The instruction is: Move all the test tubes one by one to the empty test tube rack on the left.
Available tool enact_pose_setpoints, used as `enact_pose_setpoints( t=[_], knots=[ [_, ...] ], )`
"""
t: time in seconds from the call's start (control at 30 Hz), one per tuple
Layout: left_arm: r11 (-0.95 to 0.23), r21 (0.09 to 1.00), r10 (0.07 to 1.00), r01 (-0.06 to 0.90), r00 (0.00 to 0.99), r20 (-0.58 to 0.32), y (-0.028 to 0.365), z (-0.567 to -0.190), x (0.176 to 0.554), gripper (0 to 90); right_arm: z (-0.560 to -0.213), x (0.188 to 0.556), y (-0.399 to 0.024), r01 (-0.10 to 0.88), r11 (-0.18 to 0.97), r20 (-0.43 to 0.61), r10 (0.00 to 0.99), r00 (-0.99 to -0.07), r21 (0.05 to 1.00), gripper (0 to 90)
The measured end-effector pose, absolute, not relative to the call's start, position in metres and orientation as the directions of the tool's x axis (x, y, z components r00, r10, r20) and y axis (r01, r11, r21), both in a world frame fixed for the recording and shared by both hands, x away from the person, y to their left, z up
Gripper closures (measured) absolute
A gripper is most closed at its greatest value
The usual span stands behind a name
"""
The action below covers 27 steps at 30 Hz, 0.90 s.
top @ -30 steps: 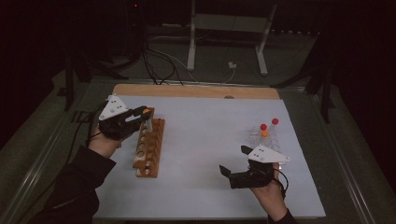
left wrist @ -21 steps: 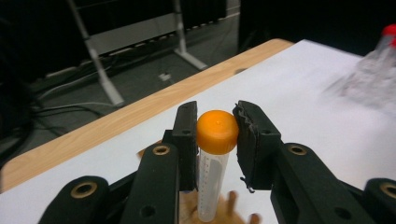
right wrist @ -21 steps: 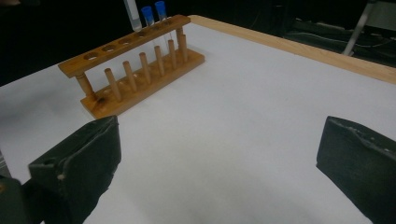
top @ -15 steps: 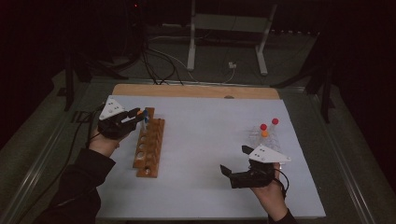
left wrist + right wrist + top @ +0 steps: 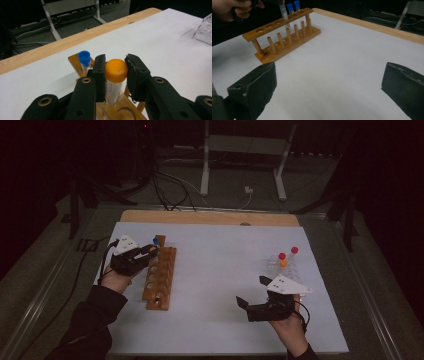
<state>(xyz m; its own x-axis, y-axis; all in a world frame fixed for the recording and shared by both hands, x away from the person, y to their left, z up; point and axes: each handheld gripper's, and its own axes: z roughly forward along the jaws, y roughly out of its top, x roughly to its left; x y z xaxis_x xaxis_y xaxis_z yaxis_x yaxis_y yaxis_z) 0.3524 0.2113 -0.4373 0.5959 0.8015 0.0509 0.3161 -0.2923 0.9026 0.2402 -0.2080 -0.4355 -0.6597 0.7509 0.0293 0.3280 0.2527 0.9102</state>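
the left gripper (image 5: 115,75) is squeezed tight on a tube (image 5: 113,87) with an orange cap (image 5: 116,70). the two black jaws press the cap from both sides. the tube stands up straight and its bottom end goes down into the wooden rack (image 5: 120,110), close to the rack's far end. just behind it, one hole farther along, stands a tube with a blue cap (image 5: 84,58). from above, the left gripper (image 5: 148,251) sits over the far end of the rack (image 5: 160,277), and the person's left hand (image 5: 120,279) holds it from the near side. the rack lies long ways on the white counter (image 5: 220,285), at its left side. most of its holes look empty.

the right gripper (image 5: 250,292) is wide, with nothing between its jaws. it sits low over the near right part of the counter, well apart from the rack, in the person's right hand (image 5: 287,330). looking along its jaws, you see bare white counter between them, and farther off the rack (image 5: 284,37) with two blue caps (image 5: 293,5) at its far end.

beyond the right gripper, near the right edge, stand a few more tubes in something clear (image 5: 285,265). two have red caps (image 5: 288,253) and one an orange cap. a strip of wood (image 5: 210,217) runs along the far edge of the counter.
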Motion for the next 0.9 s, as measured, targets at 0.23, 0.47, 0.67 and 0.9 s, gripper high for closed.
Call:
enact_pose_setpoints(
  t=[0.23, 0.47, 0.67, 0.9],
  knots=[
    [-0.299, 0.895, 0.805, 0.332, 0.591, 0.050, 0.212, -0.444, 0.353, 71.6, -0.436, 0.241, -0.208, 0.332, 0.251, 0.033, 0.752, -0.659, 0.909, 0.0],
    [-0.317, 0.884, 0.801, 0.344, 0.596, 0.055, 0.210, -0.451, 0.354, 71.5, -0.436, 0.240, -0.209, 0.333, 0.249, 0.035, 0.753, -0.658, 0.910, 0.0],
    [-0.321, 0.881, 0.802, 0.348, 0.594, 0.058, 0.210, -0.451, 0.354, 71.4, -0.435, 0.240, -0.209, 0.330, 0.246, 0.036, 0.751, -0.659, 0.911, 0.0],
    [-0.341, 0.876, 0.792, 0.342, 0.606, 0.071, 0.210, -0.448, 0.352, 70.3, -0.432, 0.240, -0.212, 0.323, 0.227, 0.047, 0.750, -0.660, 0.919, 0.0]
  ],
)
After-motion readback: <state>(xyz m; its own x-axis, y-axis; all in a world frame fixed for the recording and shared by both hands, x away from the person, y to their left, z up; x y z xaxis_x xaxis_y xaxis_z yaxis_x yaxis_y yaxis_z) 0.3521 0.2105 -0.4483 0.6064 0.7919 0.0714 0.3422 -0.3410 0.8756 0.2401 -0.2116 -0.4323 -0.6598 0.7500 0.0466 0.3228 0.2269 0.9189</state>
